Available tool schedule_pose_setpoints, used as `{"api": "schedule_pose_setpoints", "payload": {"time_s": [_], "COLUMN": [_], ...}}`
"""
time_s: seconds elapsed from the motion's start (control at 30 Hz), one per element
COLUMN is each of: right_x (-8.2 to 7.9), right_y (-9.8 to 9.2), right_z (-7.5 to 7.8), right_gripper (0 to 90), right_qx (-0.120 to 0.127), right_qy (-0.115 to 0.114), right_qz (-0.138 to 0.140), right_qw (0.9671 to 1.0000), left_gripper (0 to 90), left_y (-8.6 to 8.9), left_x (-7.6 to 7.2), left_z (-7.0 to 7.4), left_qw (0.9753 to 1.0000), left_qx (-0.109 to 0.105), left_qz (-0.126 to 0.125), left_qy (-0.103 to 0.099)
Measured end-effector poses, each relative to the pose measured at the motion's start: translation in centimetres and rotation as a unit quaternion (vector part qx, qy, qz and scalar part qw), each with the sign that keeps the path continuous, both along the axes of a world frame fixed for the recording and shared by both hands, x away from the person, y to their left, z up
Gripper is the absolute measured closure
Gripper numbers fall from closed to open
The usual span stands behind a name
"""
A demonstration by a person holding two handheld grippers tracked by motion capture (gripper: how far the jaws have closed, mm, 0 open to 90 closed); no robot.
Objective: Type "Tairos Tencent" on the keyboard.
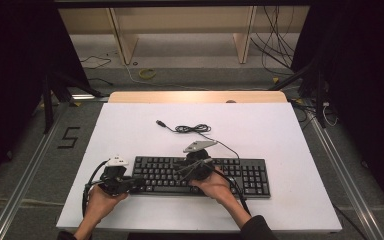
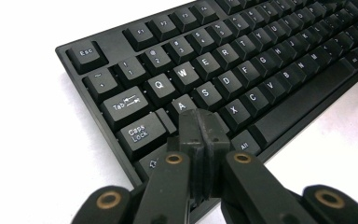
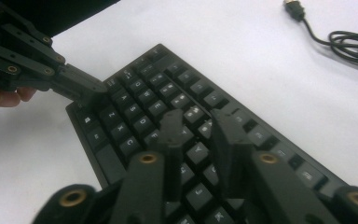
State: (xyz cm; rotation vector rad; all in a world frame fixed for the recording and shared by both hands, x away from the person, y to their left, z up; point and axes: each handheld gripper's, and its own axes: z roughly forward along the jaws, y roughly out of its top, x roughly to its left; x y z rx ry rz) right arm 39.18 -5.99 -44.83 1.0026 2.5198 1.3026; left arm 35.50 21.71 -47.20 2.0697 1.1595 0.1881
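Observation:
A black keyboard (image 1: pixel 245 175) lies across the near middle of the white table (image 1: pixel 130 130). Its cable runs back to a loose coil (image 1: pixel 192 129) and a USB plug (image 1: pixel 161 123). My left gripper (image 1: pixel 138 183) is at the keyboard's left end. In the left gripper view it is shut (image 2: pixel 199 122), with its tips low over the keys just below A on the keyboard (image 2: pixel 261 51). My right gripper (image 1: pixel 187 167) hovers over the middle keys. Its jaws stand open (image 3: pixel 196 122) with nothing between them, above the keyboard (image 3: pixel 135 84), and the left gripper (image 3: pixel 86 88) shows farther off.
The plug (image 3: pixel 292 8) and coiled cable (image 3: pixel 354 44) lie on bare table behind the keyboard. A wooden strip (image 1: pixel 195 96) borders the far edge. Beyond it are wooden frame legs (image 1: pixel 122 37) and floor cables (image 1: pixel 280 45). Dark curtains flank both sides.

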Motion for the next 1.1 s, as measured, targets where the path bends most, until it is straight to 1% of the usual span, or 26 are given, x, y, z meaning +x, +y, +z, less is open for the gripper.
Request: {"api": "schedule_pose_setpoints", "payload": {"time_s": [0.1,0.27,0.3,0.47,0.63,0.8,0.93,1.1], "right_x": [0.1,0.4,0.4,0.7,0.7,0.6,0.1,-1.1], "right_y": [0.6,1.4,1.6,2.3,2.9,3.3,3.4,3.8], "right_z": [-0.1,-0.5,-0.6,-1.1,-1.3,-1.5,-1.5,-1.6], "right_gripper": [80.7,85.2,85.7,87.7,88.1,88.9,90.0,90.0], "right_qx": [-0.004,-0.011,-0.013,-0.021,-0.025,-0.027,-0.025,-0.026], "right_qy": [0.002,0.006,0.010,0.012,0.012,0.017,0.022,0.029], "right_qz": [0.005,0.009,0.009,0.010,0.014,0.018,0.034,0.065], "right_qw": [1.0000,0.9999,0.9998,0.9996,0.9995,0.9993,0.9989,0.9972], "left_gripper": [89.3,89.4,89.4,89.3,89.4,89.4,89.3,89.3], "left_y": [0.1,0.0,0.0,0.0,0.0,0.0,0.0,0.0], "left_x": [0.0,0.0,0.0,0.0,0.0,0.0,-0.1,-0.2], "left_z": [0.0,-0.1,-0.1,-0.1,-0.1,0.0,0.1,0.2], "left_qw": [1.0000,1.0000,1.0000,1.0000,1.0000,1.0000,1.0000,1.0000], "left_qx": [0.000,0.002,0.002,0.004,0.004,0.004,0.000,-0.003], "left_qz": [0.001,-0.001,-0.002,-0.003,-0.004,-0.006,-0.003,0.000], "left_qy": [0.000,0.002,0.002,0.004,0.004,0.004,0.001,-0.006]}}
